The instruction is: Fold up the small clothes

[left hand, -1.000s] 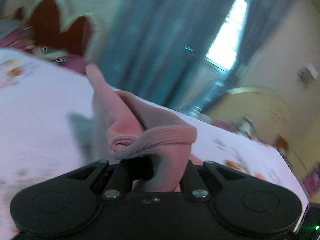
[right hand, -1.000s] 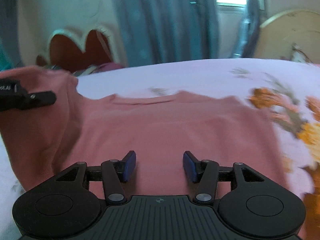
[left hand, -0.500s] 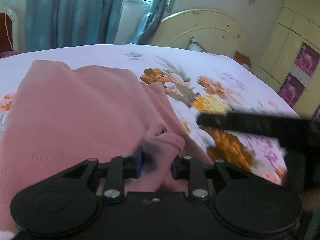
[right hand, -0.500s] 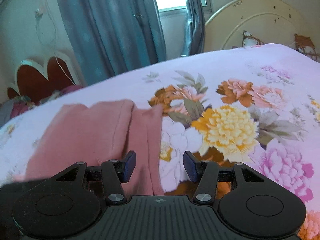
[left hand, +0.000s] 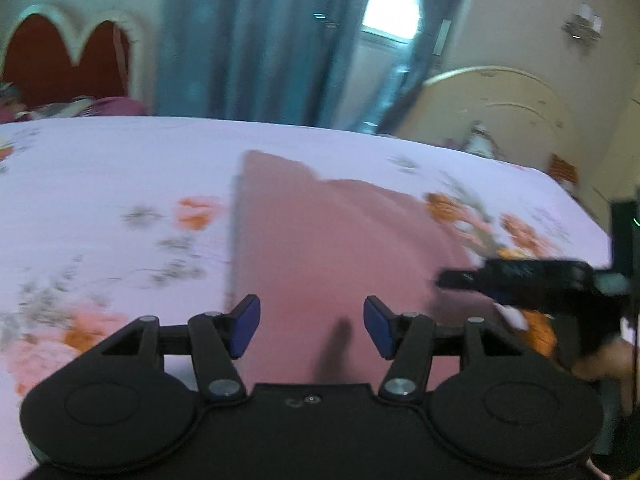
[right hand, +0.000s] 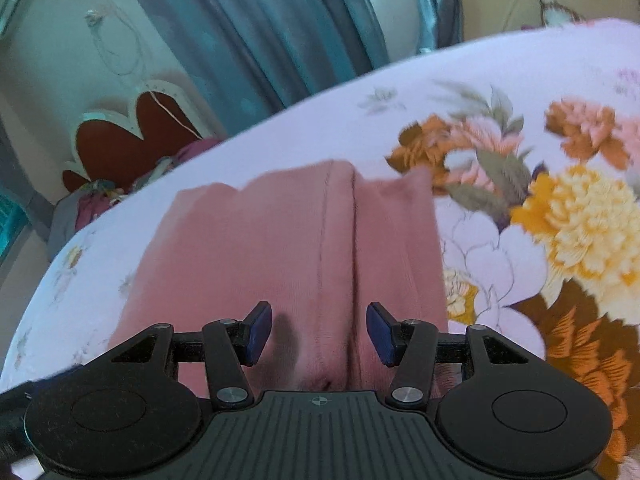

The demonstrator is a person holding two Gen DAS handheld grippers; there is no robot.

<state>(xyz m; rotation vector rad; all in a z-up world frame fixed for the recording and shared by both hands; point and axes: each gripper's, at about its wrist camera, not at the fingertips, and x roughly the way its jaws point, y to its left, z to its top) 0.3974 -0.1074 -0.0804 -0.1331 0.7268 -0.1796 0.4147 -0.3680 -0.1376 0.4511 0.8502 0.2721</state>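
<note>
Bedroom surroundings are seen in both wrist views: a wide bed covered by a pale lilac floral bedsheet point(left hand: 100, 184) fills the near and middle ground.

From the left wrist view, the left gripper point(left hand: 311, 326) is held with its blue-padded fingers spread wide apart, and nothing is caught between them. Just beyond it, a folded pink garment point(left hand: 320, 236) is laid flat on the sheet, with a straight edge on its left and its far end reaching toward the middle of the bed. At the right edge of this view, the black body of the right gripper point(left hand: 520, 276) is seen blurred, near the garment's right side.

From the right wrist view, the right gripper point(right hand: 319, 332) is likewise spread open and empty, positioned over the near end of the pink garment point(right hand: 280, 248). A lengthwise crease is seen running down the cloth between two folded layers. To the right of the garment, large orange, yellow and pink flowers are printed on the sheet.

Farther out, blue-grey curtains point(left hand: 260, 36) are hung beside a bright window point(left hand: 394, 4). A red scalloped headboard point(left hand: 68, 64) is seen at the far left, and a cream arched headboard point(left hand: 496, 108) at the far right.
</note>
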